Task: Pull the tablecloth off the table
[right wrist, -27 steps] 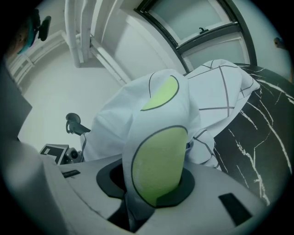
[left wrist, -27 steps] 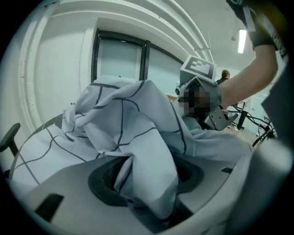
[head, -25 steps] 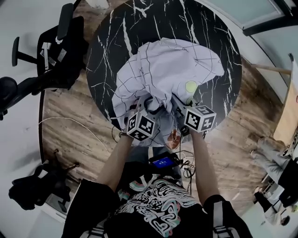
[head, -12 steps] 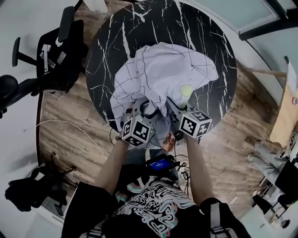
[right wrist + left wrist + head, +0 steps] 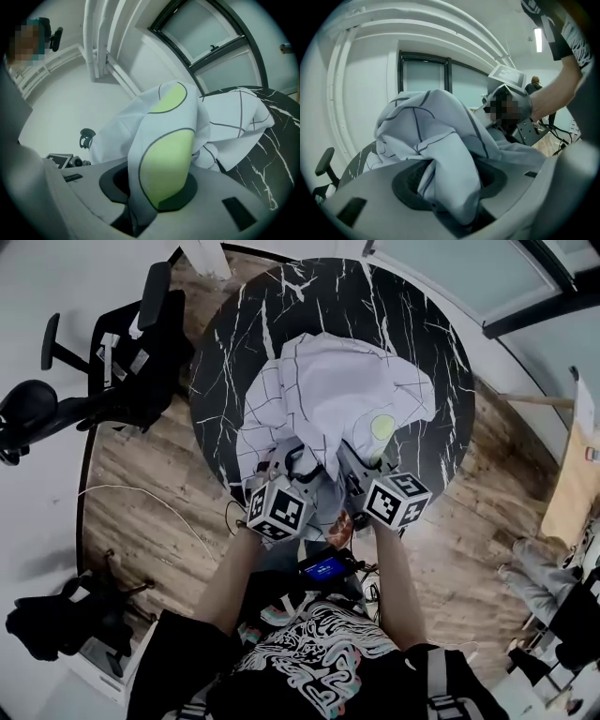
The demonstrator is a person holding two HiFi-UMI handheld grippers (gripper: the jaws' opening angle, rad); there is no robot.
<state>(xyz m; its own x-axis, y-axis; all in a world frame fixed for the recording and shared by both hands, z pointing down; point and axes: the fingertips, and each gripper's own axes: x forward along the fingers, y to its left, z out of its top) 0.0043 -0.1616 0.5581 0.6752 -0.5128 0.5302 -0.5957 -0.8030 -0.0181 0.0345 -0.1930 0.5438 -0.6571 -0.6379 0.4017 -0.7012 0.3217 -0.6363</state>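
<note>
Above the table (image 5: 234,352), both grippers (image 5: 450,187) (image 5: 157,187) clamp the tablecloth (image 5: 328,390).

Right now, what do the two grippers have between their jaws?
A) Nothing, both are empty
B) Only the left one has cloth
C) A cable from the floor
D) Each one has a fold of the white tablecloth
D: a bunched fold of the tablecloth runs down between the jaws of the left gripper, and another fold, with a green patch, between those of the right gripper.
</note>
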